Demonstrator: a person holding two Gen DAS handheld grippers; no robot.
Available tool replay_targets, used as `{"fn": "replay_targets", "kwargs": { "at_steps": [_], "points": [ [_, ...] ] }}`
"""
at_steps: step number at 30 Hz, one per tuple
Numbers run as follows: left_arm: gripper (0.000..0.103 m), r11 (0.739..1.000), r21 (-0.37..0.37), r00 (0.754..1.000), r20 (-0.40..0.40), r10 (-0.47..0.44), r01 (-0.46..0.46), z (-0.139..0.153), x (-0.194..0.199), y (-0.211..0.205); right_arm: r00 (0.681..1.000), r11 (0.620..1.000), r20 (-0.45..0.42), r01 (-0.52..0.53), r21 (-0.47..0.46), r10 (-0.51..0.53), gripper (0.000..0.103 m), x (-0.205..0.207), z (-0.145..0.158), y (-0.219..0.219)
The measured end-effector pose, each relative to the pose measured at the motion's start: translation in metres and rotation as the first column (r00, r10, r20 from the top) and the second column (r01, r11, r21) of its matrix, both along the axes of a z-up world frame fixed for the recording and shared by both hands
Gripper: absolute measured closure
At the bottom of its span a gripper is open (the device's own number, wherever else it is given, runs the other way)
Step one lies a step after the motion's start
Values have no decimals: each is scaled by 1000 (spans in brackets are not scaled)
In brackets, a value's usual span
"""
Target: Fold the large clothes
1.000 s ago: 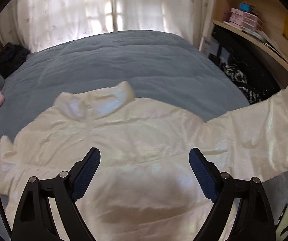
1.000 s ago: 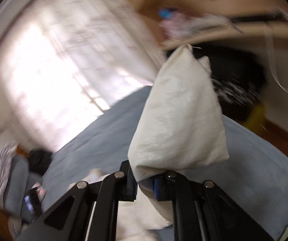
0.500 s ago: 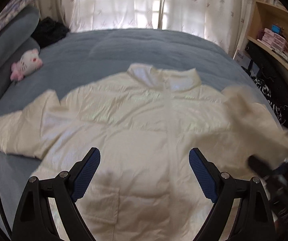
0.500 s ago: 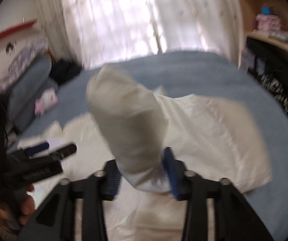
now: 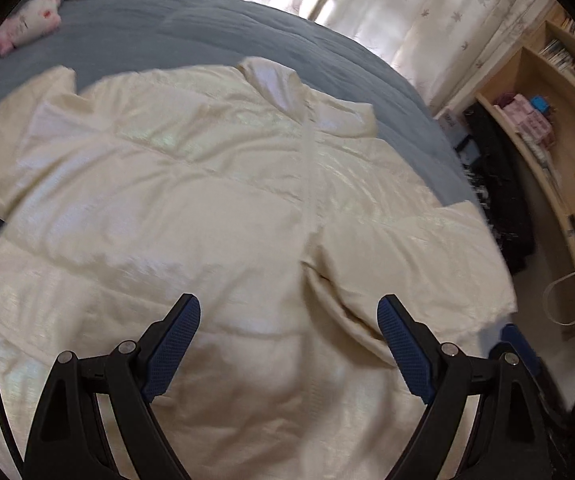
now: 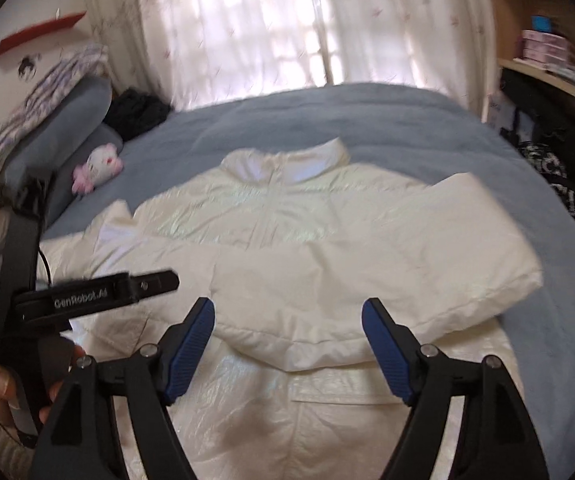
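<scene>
A cream padded jacket [image 5: 207, 208] lies front-up on the blue bed [image 5: 191, 28], collar toward the window. It also shows in the right wrist view [image 6: 287, 216]. Its right sleeve [image 6: 367, 276] is folded across the chest, cuff near the middle. The left sleeve [image 5: 11, 120] lies spread out to the side. My left gripper [image 5: 287, 320] is open and empty above the jacket's lower front. My right gripper [image 6: 287, 320] is open and empty just above the folded sleeve. The left gripper's body also shows in the right wrist view [image 6: 99, 292], held in a hand.
A pink and white plush toy [image 6: 97, 166] and grey pillows [image 6: 67, 120] lie at the bed's left. A wooden shelf unit [image 5: 547, 128] with boxes and dark clothes [image 5: 503, 200] stands right of the bed. Curtains [image 6: 287, 20] hang behind.
My right gripper carried the right sleeve over the jacket's chest, opened and let it go. The sleeve now lies folded across the front. My left gripper swung leftward, staying open.
</scene>
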State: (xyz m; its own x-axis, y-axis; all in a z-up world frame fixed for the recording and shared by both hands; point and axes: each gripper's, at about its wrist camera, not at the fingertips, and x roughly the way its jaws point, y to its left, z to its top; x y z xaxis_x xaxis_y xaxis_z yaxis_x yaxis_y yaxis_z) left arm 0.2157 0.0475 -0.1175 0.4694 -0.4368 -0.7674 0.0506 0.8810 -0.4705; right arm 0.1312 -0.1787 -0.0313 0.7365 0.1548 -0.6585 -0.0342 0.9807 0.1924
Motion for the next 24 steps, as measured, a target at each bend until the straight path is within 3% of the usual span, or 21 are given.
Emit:
{"fn": "replay_targets", "kwargs": {
  "at_steps": [6, 9, 19, 21, 22, 23, 24],
  "points": [
    [14, 992, -118, 996, -72, -53, 44, -15, 3, -18, 992, 986, 35, 114, 121, -119, 27, -16, -9, -34],
    [14, 991, -124, 992, -105, -68, 55, -26, 8, -32, 991, 982, -18, 134, 131, -132, 27, -13, -18, -44],
    [16, 992, -68, 986, -121, -112, 104, -30, 30, -74, 987, 987, -82, 141, 76, -135, 26, -7, -36, -49],
    [47, 991, -65, 986, -114, -120, 113, -27, 35, -76, 987, 988, -89, 140, 69, -134, 26, -7, -39, -49],
    [71, 991, -53, 985, -116, -128, 122, -26, 38, -77, 987, 988, -93, 139, 66, -133, 26, -7, -41, -50],
    [86, 991, -28, 985, -118, -130, 128, -23, 41, -79, 986, 988, -101, 140, 63, -133, 27, -6, -43, -50],
    [88, 991, -8, 984, -113, -136, 136, -19, 45, -80, 985, 988, -110, 142, 59, -135, 26, -6, -46, -50]
  ]
}}
